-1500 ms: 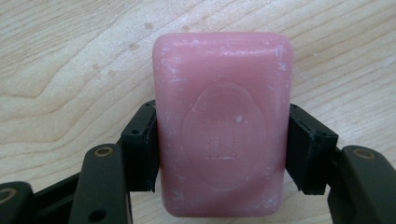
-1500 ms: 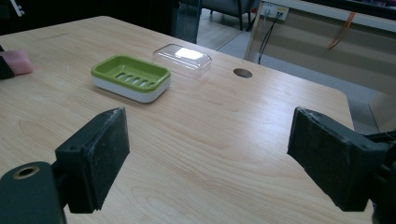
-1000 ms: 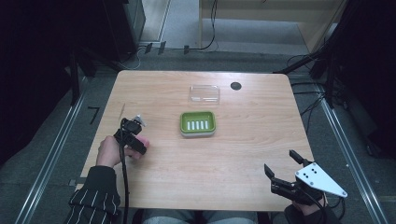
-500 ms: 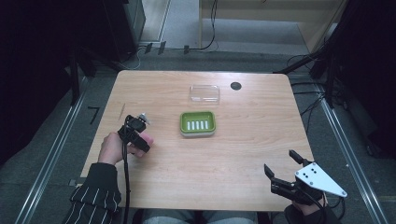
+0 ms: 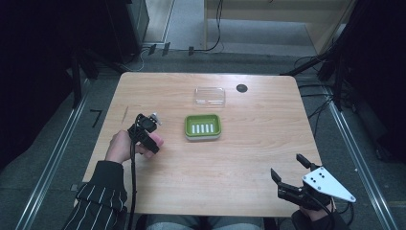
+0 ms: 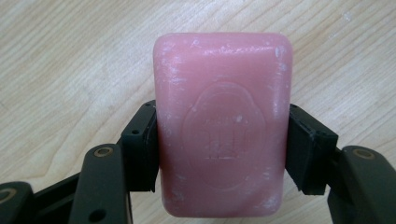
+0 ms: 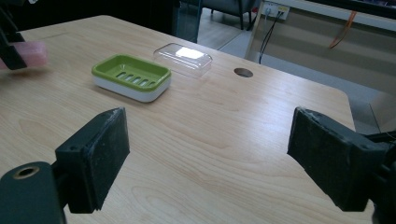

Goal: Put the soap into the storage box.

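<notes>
The left gripper has edged toward the green soap dish — clamped on the pink soap.

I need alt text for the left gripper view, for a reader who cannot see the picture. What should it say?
A pink bar of soap with a stamped emblem is clamped between the two black jaws of the left gripper, which press on its two long sides. Behind it is the light wooden table, seen from close above.
</notes>
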Available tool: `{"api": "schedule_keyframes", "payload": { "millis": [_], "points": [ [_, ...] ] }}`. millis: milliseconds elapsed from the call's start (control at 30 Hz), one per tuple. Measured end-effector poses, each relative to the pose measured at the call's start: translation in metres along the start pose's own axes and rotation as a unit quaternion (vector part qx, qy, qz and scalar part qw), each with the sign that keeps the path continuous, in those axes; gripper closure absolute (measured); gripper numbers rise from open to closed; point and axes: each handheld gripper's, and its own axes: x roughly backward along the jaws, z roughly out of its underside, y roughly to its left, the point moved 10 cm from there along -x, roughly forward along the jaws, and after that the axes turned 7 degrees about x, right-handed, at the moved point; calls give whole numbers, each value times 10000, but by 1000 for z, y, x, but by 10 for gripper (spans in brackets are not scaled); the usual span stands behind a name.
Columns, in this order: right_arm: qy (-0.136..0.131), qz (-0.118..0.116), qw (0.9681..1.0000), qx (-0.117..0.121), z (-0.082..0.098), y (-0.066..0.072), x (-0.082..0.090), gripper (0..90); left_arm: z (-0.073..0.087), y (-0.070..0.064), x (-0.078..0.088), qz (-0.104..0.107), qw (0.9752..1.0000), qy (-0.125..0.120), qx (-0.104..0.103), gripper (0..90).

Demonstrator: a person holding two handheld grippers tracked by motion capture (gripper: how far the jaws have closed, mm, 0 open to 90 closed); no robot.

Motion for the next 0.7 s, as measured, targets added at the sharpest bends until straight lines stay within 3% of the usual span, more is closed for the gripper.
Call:
{"api": "schedule_keyframes", "payload": {
  "millis": [300, 700],
  "points": [
    [-3, 5, 10000, 1, 0, 0, 0, 129, -11, -7, 3, 134, 9997, -33, -197, 384],
    [5, 9, 10000, 10, 0, 0, 0, 129, -23, -15, 5, 154, 9988, -2, -454, 384]
  ]
}}
